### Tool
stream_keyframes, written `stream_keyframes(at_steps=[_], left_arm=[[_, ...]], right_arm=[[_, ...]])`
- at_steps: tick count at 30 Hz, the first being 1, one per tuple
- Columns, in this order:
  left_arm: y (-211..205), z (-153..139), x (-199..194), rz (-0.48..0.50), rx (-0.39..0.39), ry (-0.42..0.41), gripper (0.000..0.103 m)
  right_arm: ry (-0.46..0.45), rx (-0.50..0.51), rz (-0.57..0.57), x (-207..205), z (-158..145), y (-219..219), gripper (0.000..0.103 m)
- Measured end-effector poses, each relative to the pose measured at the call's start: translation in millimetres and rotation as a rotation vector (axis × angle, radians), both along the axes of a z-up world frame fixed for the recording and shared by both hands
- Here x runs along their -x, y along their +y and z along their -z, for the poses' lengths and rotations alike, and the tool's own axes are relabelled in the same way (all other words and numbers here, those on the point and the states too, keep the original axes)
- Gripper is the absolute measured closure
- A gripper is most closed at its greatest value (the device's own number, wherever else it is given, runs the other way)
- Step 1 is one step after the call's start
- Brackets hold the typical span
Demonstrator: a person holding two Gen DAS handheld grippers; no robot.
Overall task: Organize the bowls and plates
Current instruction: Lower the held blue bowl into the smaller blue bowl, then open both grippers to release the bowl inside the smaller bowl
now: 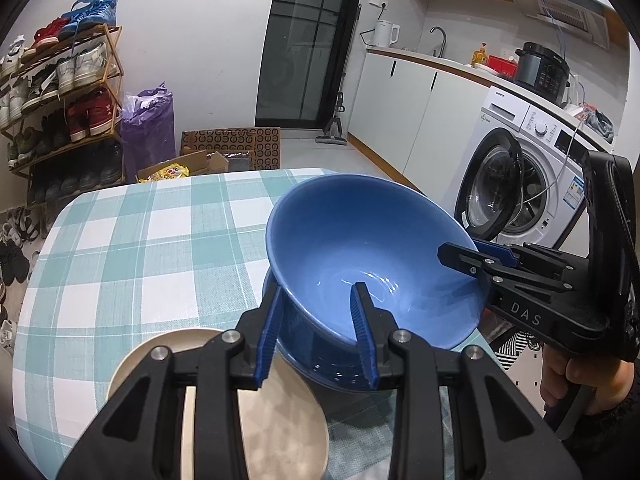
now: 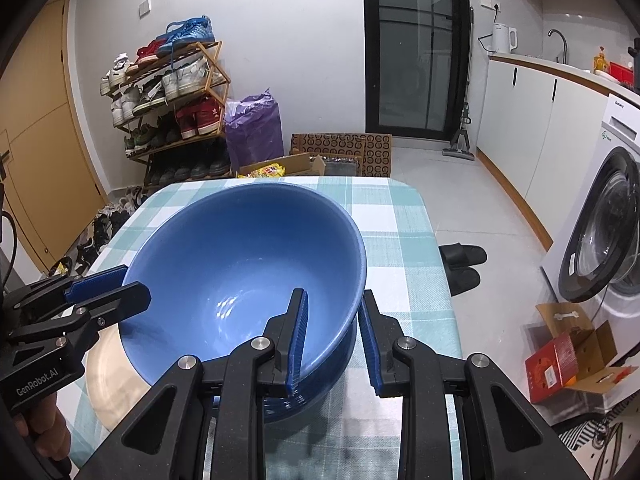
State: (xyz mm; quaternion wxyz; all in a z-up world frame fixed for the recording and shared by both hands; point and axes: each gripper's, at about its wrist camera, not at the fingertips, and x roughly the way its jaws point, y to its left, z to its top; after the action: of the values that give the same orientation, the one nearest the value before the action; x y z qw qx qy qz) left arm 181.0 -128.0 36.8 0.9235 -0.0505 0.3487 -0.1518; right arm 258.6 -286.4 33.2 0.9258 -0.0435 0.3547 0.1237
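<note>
One large blue bowl point(image 1: 360, 256) is held tilted above the table point(image 1: 132, 248), near its right edge, by two grippers. The left gripper point(image 1: 320, 336) and the right gripper point(image 2: 332, 344) are each clamped on its rim. One darker blue bowl point(image 1: 316, 364) sits beneath. One beige plate point(image 1: 280, 420) lies beside.
</note>
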Motion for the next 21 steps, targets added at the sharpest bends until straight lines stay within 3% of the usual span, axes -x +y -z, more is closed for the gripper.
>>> stream_keyframes(at_steps=[21], left_arm=[[2.5,24.4,-4.3,-0.011,-0.037,0.043,0.070]], right_arm=[[0.043,0.034,0.008,-5.2,28.7,11.7,0.077]])
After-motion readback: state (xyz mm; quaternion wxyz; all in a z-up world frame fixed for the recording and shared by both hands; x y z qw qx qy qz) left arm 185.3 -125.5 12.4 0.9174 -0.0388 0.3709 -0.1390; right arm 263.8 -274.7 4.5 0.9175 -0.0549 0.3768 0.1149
